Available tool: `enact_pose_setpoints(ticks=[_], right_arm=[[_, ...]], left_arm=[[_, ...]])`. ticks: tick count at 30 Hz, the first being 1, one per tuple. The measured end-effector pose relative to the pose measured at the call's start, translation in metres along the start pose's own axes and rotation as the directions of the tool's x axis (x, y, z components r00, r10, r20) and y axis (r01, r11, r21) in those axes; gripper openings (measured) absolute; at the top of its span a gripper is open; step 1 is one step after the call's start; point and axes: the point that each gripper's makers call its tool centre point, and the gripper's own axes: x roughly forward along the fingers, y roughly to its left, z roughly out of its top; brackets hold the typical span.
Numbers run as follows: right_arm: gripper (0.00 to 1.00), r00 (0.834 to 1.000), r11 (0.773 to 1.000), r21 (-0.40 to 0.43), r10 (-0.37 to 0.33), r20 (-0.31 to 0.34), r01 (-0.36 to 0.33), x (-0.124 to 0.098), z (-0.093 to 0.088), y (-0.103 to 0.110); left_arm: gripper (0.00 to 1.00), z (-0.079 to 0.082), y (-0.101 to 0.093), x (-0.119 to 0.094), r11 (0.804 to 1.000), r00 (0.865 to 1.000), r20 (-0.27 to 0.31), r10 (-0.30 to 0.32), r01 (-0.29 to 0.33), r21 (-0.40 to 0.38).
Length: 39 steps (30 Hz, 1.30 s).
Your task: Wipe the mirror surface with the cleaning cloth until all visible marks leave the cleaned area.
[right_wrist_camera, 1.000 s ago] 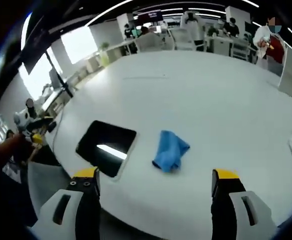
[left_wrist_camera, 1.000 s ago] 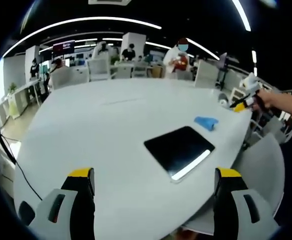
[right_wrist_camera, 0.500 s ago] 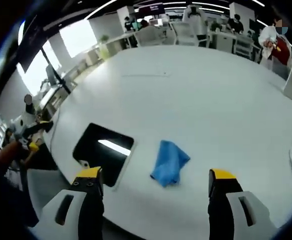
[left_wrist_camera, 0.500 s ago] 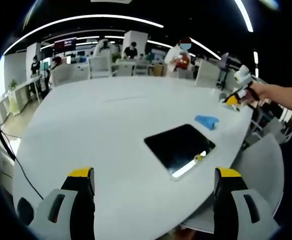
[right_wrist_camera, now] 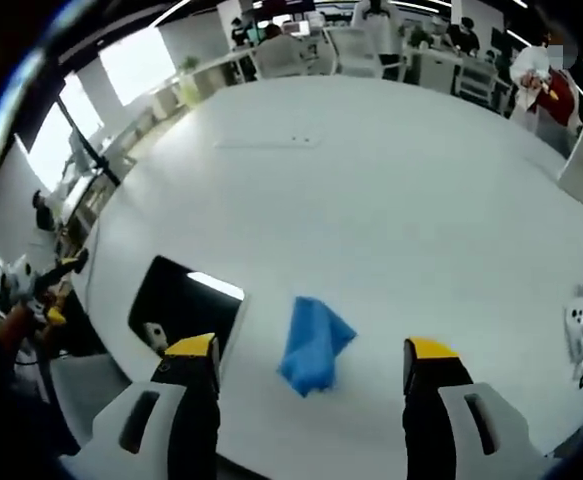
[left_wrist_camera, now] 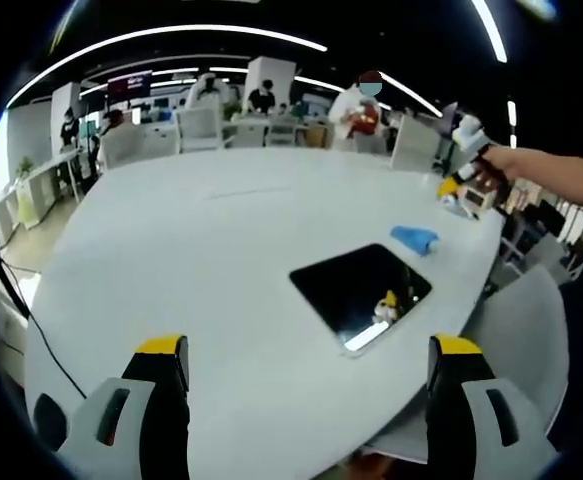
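Marks on the mirror (left_wrist_camera: 361, 293) too small to tell; left claw's yellow tip (right_wrist_camera: 193, 348) hides its corner

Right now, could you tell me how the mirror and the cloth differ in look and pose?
The mirror is dark, flat and rectangular, reflecting a ceiling light; the cloth is bright blue, soft and crumpled into a loose heap. The mirror is the larger of the two. The mirror lies nearer the table's edge; the cloth sits apart beside it. Both rest on the white table, untouched.

Crumpled blue cloth (right_wrist_camera: 312, 346) just beside flat dark mirror (right_wrist_camera: 179, 304)
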Motion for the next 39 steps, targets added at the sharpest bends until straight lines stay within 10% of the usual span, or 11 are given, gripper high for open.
enact_pose_setpoints(ticks=[39], right_arm=[[0.15, 0.995, 0.999, -0.023, -0.038, -0.094, 0.036, 0.102, -0.047, -0.013]], left_arm=[[1.00, -0.015, 0.008, -0.004, 1.000, 0.999, -0.031, 0.019, -0.020, -0.021]])
